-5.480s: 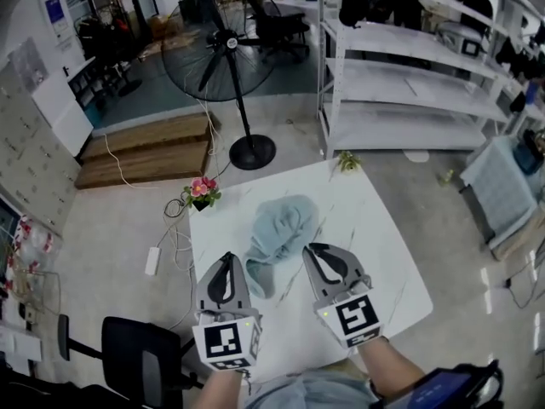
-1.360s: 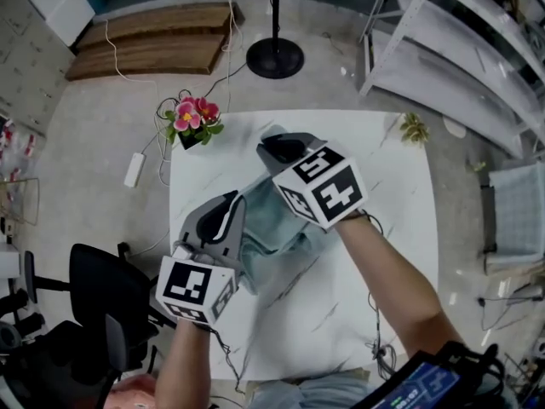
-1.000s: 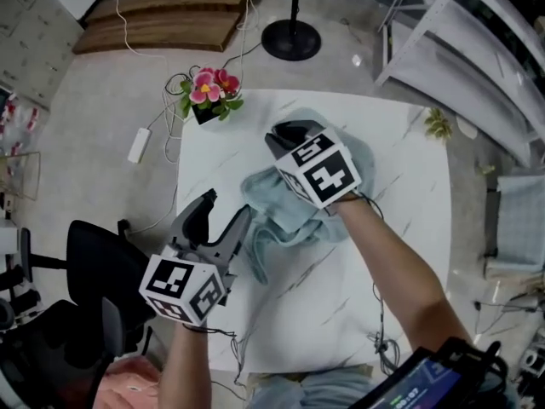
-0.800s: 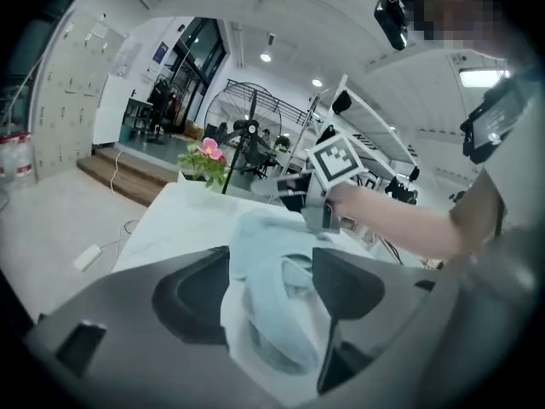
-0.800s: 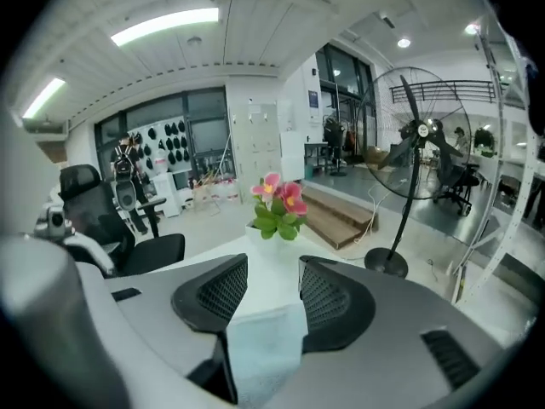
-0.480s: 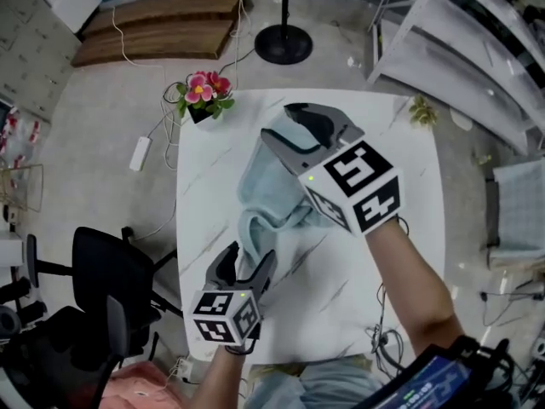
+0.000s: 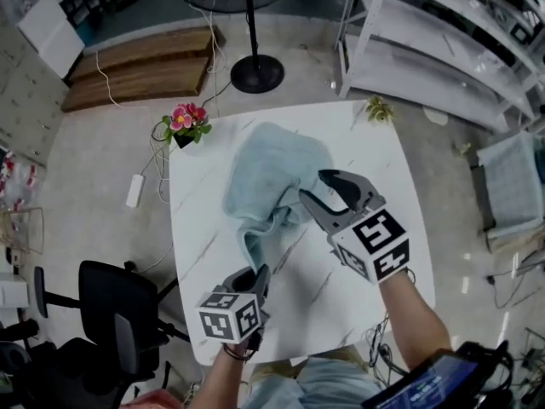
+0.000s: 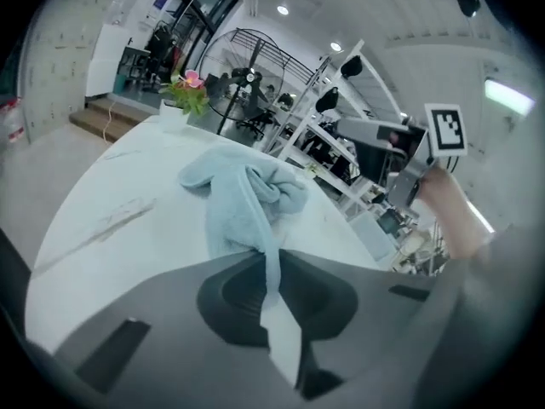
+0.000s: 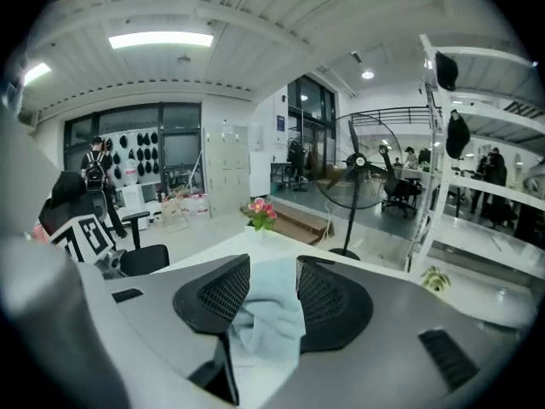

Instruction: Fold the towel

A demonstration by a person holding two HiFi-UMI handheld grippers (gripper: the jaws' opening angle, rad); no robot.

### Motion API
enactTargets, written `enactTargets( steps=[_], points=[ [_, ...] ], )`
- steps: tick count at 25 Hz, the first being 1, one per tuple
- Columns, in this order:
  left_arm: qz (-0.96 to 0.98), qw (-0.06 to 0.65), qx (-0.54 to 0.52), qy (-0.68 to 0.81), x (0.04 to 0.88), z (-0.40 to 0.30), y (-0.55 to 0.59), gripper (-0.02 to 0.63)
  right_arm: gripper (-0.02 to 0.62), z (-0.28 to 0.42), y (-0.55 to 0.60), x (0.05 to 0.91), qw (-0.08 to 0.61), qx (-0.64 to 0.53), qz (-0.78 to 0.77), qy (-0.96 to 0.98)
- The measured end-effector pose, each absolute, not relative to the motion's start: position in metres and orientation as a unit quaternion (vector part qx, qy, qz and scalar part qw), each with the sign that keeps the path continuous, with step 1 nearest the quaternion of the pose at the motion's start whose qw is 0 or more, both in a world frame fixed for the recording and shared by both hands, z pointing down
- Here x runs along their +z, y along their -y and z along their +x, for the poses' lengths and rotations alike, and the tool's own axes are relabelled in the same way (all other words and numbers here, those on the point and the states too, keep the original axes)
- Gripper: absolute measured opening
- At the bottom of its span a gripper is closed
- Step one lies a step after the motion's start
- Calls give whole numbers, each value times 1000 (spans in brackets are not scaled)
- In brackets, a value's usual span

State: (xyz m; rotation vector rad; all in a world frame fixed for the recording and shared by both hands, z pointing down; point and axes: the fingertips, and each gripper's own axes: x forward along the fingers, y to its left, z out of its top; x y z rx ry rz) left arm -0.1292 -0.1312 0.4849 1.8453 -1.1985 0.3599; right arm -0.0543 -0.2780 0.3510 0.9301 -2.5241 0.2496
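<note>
Grey jaws on my left tongs [image 7: 258, 273] are clamped tight on a thin tail of the towel [image 7: 272, 169]. That's down at the near edge of the white marble-look table [image 7: 366, 143], roughly 7 o'clock from its middle. In the left gripper view the pinched corner runs right through the jaws and pokes out on my side. A black office chair [image 7: 119, 309] stands on the floor off at 9 o'clock from those tongs.

From the pinch the cloth runs off toward 12 o'clock as a narrow strip. It then spreads into a rumpled pale blue heap on the far-left part of the tabletop.

My right tongs [image 7: 311, 186] are at about 3 o'clock from that strip, tips aimed at 10 o'clock, right at the towel's edge. Their jaws are apart and have just been closing a little. Towel shows in the gap in the right gripper view, but the pads don't look like they're squeezing it.

Further out there's a pot of pink flowers [image 7: 183, 122] at the table's far-left corner and a small green sprig [image 7: 379, 107] at the far-right one. Past the table are the fan's round base [image 7: 257, 73] at 12 o'clock, a wooden platform [image 7: 136, 66] at 11 and white shelving [image 7: 426, 49] at 1.
</note>
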Motion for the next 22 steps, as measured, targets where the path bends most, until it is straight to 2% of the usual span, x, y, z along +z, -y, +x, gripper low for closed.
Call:
enactTargets(
  steps=[9,22],
  points=[
    [811,463,70,350,429,-84,78,23,169,5,182,391,247,137,408,868],
    [794,500,86,336,457,-62,-25,23,150,21,81,431,257,170,391,867]
  ],
)
